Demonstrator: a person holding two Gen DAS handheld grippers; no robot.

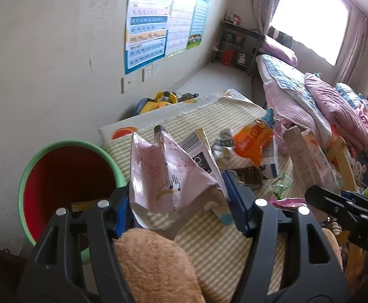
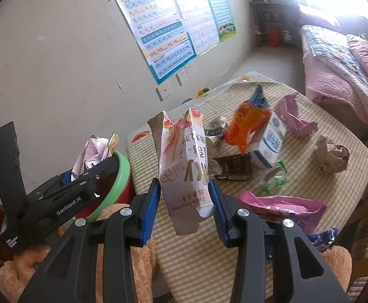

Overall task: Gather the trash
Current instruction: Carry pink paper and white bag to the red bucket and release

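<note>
Fuzzy tan plush (image 1: 153,265) underlies left tool (image 1: 181,202) pinching crumpled pink wrapper (image 1: 163,176).

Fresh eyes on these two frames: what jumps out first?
Each claw is clamped on a crumpled wrapper: the left claw grips a pink bag, the right claw a white snack bag. The green-rimmed red bin sits left of the striped mat, where more litter lies.

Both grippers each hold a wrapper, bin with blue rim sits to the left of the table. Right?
Not quite: the bin has a green rim, red inside, as the left wrist view shows. The rest holds: left gripper and right gripper each clamp a wrapper beside the table.
</note>
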